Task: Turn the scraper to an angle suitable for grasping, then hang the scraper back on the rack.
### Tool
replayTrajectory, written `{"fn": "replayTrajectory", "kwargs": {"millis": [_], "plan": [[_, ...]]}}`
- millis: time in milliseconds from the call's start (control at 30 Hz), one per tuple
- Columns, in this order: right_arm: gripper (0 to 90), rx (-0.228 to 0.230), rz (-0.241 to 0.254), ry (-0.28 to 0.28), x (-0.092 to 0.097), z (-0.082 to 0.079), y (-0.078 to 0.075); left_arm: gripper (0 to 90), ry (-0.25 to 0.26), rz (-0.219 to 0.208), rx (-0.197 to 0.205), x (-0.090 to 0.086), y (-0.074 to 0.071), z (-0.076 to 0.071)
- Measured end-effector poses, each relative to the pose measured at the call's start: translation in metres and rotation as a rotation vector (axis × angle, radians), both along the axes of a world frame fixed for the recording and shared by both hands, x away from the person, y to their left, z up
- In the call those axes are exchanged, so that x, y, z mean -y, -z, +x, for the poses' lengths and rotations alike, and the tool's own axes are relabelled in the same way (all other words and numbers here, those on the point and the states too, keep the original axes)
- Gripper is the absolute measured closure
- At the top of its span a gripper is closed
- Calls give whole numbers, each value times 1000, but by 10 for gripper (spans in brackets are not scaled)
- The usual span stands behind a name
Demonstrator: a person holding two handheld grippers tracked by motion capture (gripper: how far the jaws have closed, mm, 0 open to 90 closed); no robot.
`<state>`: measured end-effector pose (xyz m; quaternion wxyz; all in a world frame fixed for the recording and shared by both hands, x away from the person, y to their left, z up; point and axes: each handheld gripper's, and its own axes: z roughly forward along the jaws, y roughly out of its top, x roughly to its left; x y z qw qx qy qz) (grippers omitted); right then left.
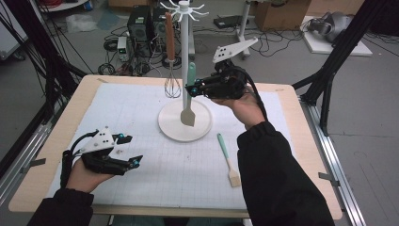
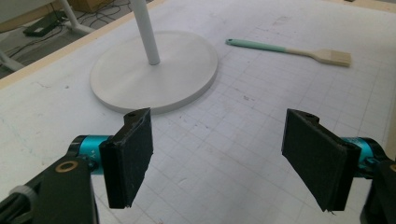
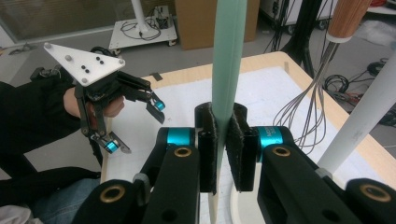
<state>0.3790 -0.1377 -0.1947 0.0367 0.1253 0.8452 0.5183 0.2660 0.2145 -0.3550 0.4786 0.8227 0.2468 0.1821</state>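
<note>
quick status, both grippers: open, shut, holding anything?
Left gripper: open, nothing between the jaws, low over the mat.
Right gripper: shut on the green-handled spatula, beside the rack pole.

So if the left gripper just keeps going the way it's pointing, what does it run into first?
Probably the white round base of the rack. The left gripper, jaws open, aims across bare mat toward its near edge; the brush lies off to the side.

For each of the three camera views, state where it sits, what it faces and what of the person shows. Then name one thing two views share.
High view: above the table's near side, looking forward and down; both sleeves, left gripper, right gripper.
Left gripper view: on the left gripper, facing the stand base; own open jaws.
Right gripper view: on the right gripper, shut on the green spatula; left hand.
Shared: pastry brush.
</note>
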Motion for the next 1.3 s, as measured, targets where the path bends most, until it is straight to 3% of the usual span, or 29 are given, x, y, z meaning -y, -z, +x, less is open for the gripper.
{"fn": "replayTrajectory", "kwargs": {"millis": [1300], "plan": [[834,4,-26,20,-1,10,-20,246,-2,-8,1,-2,0,1]]}}
